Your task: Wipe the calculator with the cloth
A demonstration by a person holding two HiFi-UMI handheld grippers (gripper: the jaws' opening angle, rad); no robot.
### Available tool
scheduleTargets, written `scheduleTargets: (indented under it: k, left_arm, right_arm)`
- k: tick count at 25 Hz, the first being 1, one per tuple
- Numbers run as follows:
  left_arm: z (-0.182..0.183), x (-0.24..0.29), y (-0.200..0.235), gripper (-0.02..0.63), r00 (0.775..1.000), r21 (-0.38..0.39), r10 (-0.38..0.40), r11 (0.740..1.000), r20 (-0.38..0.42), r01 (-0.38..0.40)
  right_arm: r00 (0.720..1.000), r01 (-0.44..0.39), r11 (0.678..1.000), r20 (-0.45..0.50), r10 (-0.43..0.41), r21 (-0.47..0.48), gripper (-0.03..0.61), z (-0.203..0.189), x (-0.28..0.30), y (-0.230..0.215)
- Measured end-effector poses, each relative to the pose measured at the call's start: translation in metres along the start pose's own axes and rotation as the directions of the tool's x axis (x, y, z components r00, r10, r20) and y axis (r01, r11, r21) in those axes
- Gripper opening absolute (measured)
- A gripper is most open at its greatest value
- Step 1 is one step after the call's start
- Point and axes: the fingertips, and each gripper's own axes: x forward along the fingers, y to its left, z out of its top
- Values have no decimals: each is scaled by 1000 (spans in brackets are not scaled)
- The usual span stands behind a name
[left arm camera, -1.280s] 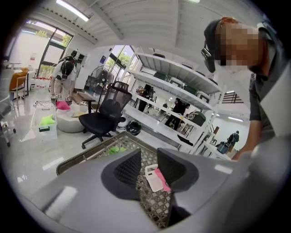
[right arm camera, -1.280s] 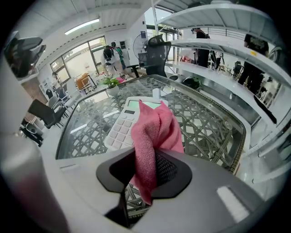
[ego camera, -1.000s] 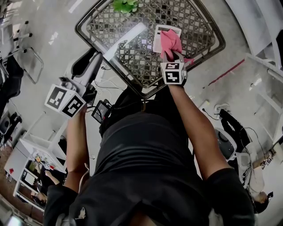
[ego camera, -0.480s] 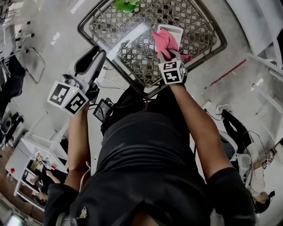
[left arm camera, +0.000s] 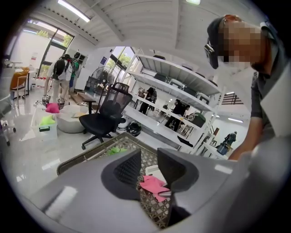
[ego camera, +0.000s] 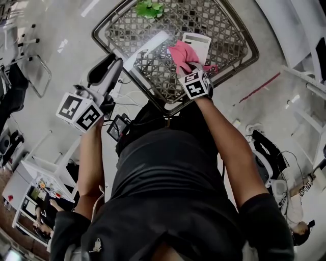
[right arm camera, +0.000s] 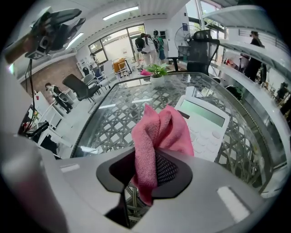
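Note:
A white calculator (ego camera: 198, 43) lies on the glass-topped lattice table (ego camera: 224, 23). My right gripper (ego camera: 189, 67) is shut on a pink cloth (ego camera: 183, 55), which rests over the calculator's near-left corner. In the right gripper view the cloth (right arm camera: 159, 129) bunches up between the jaws of the right gripper (right arm camera: 148, 166), with the calculator (right arm camera: 207, 127) just beyond it to the right. My left gripper (ego camera: 108, 65) hovers off the table's left edge, open and empty. The left gripper view looks past the left gripper (left arm camera: 149, 167) at the cloth (left arm camera: 153, 185) and calculator (left arm camera: 153, 171).
A small green plant (ego camera: 148, 8) stands at the table's far edge. Cables (ego camera: 127, 97) lie on the floor by the table's near left side. A black office chair (left arm camera: 105, 119), shelving (left arm camera: 182, 91) and several people stand farther off.
The right gripper has slid the cloth leftward and nearer across the calculator, uncovering more of its display end. The left gripper has drifted slightly up and right.

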Motion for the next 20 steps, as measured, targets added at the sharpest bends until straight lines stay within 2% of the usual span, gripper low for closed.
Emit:
scheduleTargets:
  k: [10,14,20]
  left_arm:
    - [9,-6,12,170,999,-3,-5,1000,49,5]
    - [11,-9,11,170,999,-6,2,1000,51,-2]
    - [18,-13,28,170,997,-1,-10,1000,75,10]
  right_arm:
    - [996,-38,999,-83,36,-15,91,-6,1,11]
    - [995,-34,999,-91,33,-11,92,-11,-4,12]
    - [997,-4,1000,-80,2,-23,92,7,-11,10]
